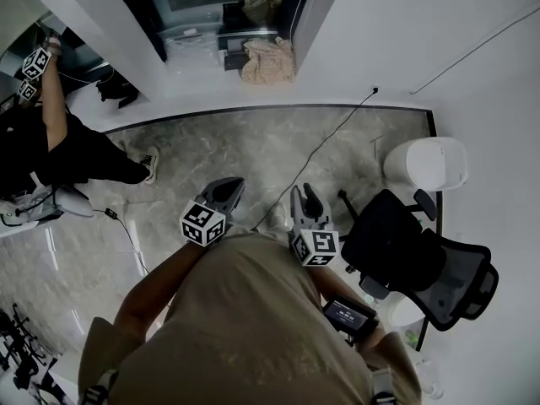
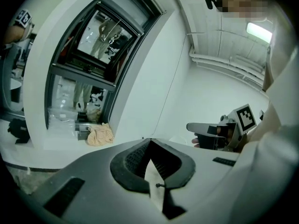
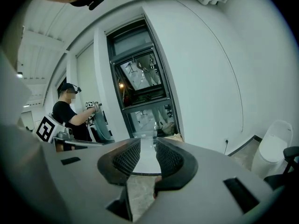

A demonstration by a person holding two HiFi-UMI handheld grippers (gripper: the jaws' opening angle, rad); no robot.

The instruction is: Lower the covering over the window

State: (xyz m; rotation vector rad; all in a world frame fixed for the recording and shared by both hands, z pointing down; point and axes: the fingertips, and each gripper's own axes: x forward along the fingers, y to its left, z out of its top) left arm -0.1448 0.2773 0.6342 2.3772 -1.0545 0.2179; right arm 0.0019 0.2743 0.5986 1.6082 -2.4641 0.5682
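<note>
Dark clothing is worn by a second person (image 1: 59,146) at the far left of the head view, standing on the grey marbled floor (image 1: 253,142) with marker cubes (image 1: 35,62) raised. Next along, the window (image 1: 211,7) is set in the white wall (image 1: 405,32) at the top of that view. It is dark-framed, ahead of both grippers and well apart from them (whether any covering is drawn over it cannot be told). Below it, the left gripper (image 1: 229,188) is pointed toward the wall, its jaws pressed together with nothing between them, as its own view shows. A crumpled beige cloth (image 1: 268,60) is seen at the foot of the window, toward its right side. Just beside the left gripper, the right gripper (image 1: 305,197) is held with its jaws set moderately apart and empty, the window's lower pane being framed in the gap. A black cable (image 1: 316,150) is trailed across the floor from a wall socket (image 1: 375,89). Further right, a black office chair (image 1: 413,260) is placed near a white rounded container (image 1: 426,163)
</note>
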